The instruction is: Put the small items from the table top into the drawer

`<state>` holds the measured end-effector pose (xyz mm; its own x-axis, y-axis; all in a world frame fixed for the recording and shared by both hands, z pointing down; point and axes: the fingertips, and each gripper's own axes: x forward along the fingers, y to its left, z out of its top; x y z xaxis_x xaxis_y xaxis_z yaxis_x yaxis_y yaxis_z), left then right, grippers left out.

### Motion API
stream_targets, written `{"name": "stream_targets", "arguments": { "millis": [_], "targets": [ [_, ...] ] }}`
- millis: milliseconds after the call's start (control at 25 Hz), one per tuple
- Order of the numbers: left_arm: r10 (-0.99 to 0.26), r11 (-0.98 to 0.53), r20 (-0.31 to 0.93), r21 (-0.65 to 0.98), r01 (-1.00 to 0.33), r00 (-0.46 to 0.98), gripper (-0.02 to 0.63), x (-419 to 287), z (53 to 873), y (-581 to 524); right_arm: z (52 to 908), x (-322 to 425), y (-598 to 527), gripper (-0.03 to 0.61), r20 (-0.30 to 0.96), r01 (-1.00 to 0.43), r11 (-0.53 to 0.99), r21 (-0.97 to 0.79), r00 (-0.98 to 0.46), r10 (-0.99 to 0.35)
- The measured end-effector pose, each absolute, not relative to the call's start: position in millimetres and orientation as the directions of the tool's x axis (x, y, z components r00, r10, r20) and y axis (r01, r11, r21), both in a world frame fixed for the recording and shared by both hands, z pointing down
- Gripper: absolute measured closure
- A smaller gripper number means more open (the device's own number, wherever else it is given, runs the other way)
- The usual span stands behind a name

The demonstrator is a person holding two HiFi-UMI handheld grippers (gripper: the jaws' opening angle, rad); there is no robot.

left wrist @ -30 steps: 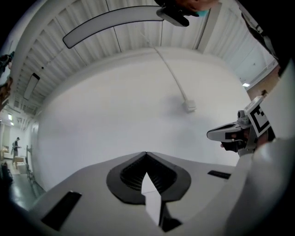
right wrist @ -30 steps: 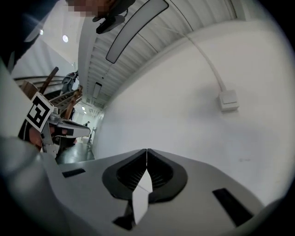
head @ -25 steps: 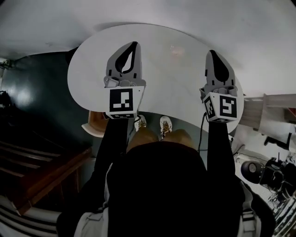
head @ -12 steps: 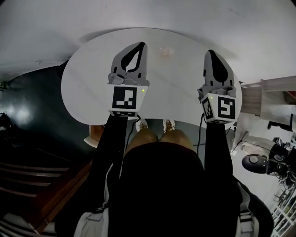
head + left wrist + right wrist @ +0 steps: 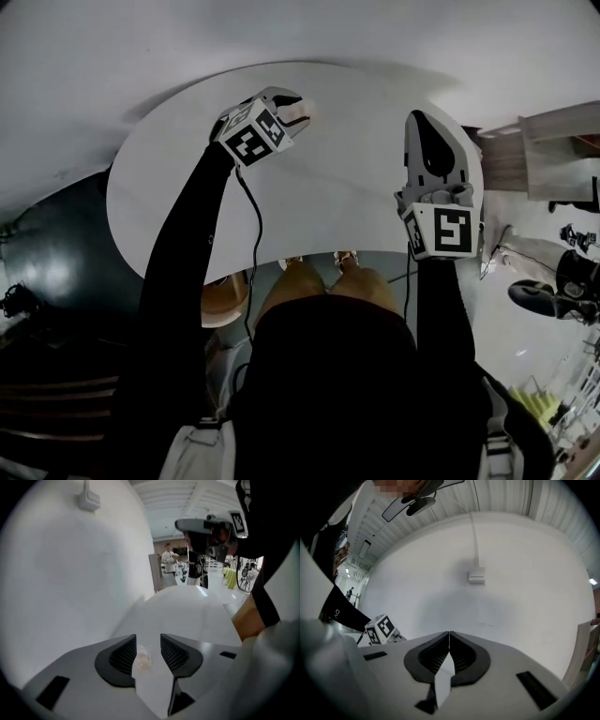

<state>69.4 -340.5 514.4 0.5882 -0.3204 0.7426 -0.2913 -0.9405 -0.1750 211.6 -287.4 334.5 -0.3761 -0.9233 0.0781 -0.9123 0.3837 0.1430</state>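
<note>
A small pale, translucent pinkish item [image 5: 142,660] lies on the round white table [image 5: 187,187]. My left gripper [image 5: 296,103] points steeply down over the table's far part. Its jaws have just been opening, and the item sits in the gap between them [image 5: 148,640], close to the left pad, with neither pad pressing on it. In the head view the gripper hides the item. My right gripper [image 5: 422,122] is held level above the table's right side, its tips meeting with nothing between them [image 5: 449,634]. The right gripper view shows the left gripper's marker cube [image 5: 379,629].
A white wall rises just behind the table, with a small box and cable [image 5: 476,576] on it. A wooden shelf unit [image 5: 553,150] stands to the right. A brown stool [image 5: 225,295] sits under the table's near edge. People [image 5: 168,559] stand far off.
My left gripper has swung forward and tipped down onto the far part of the table, and its jaws have parted. The right gripper has shifted a little.
</note>
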Motion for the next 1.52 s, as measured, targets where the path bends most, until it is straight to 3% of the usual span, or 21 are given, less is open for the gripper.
{"name": "stream_targets", "arguments": {
  "millis": [360,680,880,1040,1280,1520],
  "targets": [
    [-0.137,-0.982,0.927,-0.082,-0.169,0.35,0.44,51.2,636.3,-378.9,351.3,250.1,-290.7,0.551,0.142,-0.939,0.299,0.169,-0.277,-0.95],
    [-0.16,-0.962,0.899,-0.05,-0.268,0.407,0.508,54.6,622.9,-375.9,350.6,249.2,-285.1,0.551,0.145,-0.936,0.307,0.171,-0.284,-0.948],
    [-0.403,-0.855,0.692,-0.052,-0.516,0.598,0.512,59.6,530.9,-382.6,337.0,234.3,-286.9,0.551,0.096,-0.93,0.334,0.154,-0.323,-0.942],
    [-0.621,-0.729,0.452,-0.031,-0.684,0.641,0.512,49.6,440.5,-365.1,319.6,226.8,-284.7,0.552,0.048,-0.919,0.359,0.16,-0.356,-0.933],
    [-0.865,-0.493,0.135,-0.059,-0.868,0.482,0.512,7.0,337.2,-324.5,297.0,228.2,-291.4,0.551,-0.022,-0.918,0.369,0.142,-0.376,-0.926],
    [-0.946,-0.321,-0.017,-0.069,-0.945,0.322,0.514,-24.7,287.3,-283.0,286.3,222.8,-295.5,0.551,-0.047,-0.902,0.411,0.13,-0.419,-0.907]
  ]
}}
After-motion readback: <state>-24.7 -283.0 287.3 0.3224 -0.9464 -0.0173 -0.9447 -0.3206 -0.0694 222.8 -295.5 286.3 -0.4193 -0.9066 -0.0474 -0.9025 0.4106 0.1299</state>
